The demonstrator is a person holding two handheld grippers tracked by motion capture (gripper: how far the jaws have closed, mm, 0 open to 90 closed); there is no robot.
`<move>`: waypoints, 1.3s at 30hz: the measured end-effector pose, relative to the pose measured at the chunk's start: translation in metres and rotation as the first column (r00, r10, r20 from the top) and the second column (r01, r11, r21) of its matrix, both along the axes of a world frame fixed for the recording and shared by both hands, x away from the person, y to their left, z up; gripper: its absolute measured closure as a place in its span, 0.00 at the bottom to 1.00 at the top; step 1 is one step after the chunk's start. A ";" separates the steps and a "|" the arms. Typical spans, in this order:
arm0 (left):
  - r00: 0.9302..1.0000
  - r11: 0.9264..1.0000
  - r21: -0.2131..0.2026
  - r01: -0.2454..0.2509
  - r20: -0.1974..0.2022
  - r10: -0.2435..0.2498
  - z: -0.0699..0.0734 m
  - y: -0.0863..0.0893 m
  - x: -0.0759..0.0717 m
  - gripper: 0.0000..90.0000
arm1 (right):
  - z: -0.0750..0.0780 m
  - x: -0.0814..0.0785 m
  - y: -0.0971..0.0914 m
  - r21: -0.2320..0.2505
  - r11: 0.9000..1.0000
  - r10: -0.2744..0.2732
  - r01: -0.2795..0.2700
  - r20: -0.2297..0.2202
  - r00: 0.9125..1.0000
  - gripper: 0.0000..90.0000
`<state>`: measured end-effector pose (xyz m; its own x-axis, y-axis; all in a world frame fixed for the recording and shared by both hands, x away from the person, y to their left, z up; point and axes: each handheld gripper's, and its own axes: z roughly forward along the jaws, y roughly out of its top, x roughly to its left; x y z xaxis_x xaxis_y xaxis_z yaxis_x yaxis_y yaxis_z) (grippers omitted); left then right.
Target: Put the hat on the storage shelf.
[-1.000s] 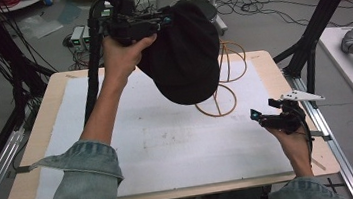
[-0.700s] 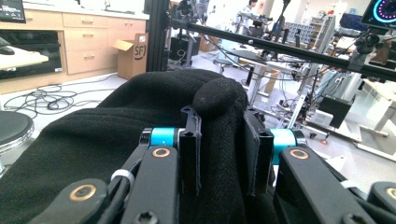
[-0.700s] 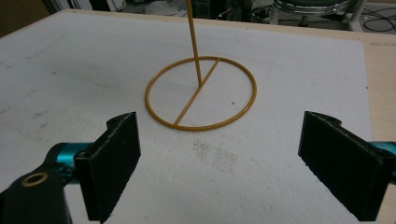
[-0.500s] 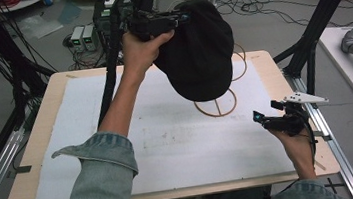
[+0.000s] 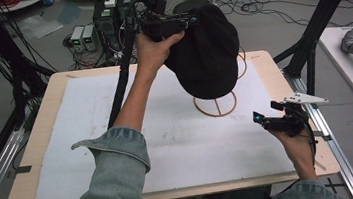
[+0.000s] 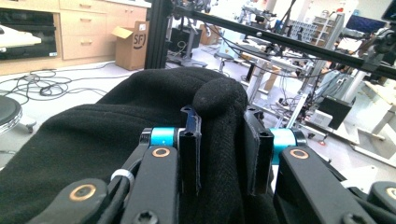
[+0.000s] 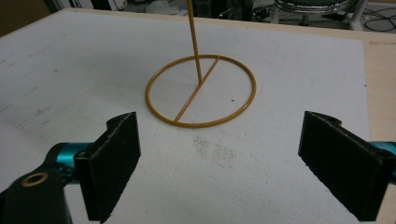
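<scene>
Left gripper (image 6: 219,154) held high over the far side of the table, jaws clamped on a fold of the black fabric cap (image 5: 207,55); in the left gripper view the cloth bulges up between the two black jaws. The cap hangs in the air above the thin yellow-brown wire stand (image 7: 201,91), which has a round ring base with one crossbar and an upright rod, standing on the white foam sheet (image 5: 120,151). Cannot tell whether the cap touches the top of the stand.

Right gripper (image 7: 219,163) low at the near right of the sheet, jaws spread wide with nothing between them, pointed toward the ring base; a grey three-cornered plate (image 5: 305,99) sits on top of it.

Readable writing: "SF" on a brown cardboard box (image 6: 133,42) on the floor in the left gripper view.

Surface: the white sheet, faintly scuffed, covers most of a light wooden tabletop (image 5: 39,145). Room: black metal frame posts (image 5: 325,7) around the table, cables on a grey floor, wooden drawers along the wall, electronic boxes (image 5: 82,37) behind the table. Denim sleeves on both forearms.
</scene>
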<state>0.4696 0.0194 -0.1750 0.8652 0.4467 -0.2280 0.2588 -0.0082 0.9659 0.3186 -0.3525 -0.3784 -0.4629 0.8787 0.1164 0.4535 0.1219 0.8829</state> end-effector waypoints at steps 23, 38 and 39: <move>0.999 0.995 0.097 -0.033 -0.033 0.036 -0.043 -0.041 0.023 0.78 | 0.000 0.000 0.001 0.002 1.000 0.004 -0.004 -0.004 1.000 0.14; 0.998 0.989 0.147 -0.017 -0.058 0.026 -0.065 -0.062 0.032 0.75 | 0.001 0.000 -0.001 0.013 1.000 0.000 0.000 -0.004 1.000 0.14; 0.998 0.989 0.146 -0.015 -0.061 0.024 -0.066 -0.064 0.033 0.74 | 0.001 -0.001 -0.001 0.013 1.000 0.000 0.000 -0.004 1.000 0.14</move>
<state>0.5023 -0.0445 -0.2411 0.8422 0.4953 -0.2128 0.3201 -0.1417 0.9367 0.3180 -0.3538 -0.3776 -0.4624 0.8772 0.1296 0.4568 0.1103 0.8827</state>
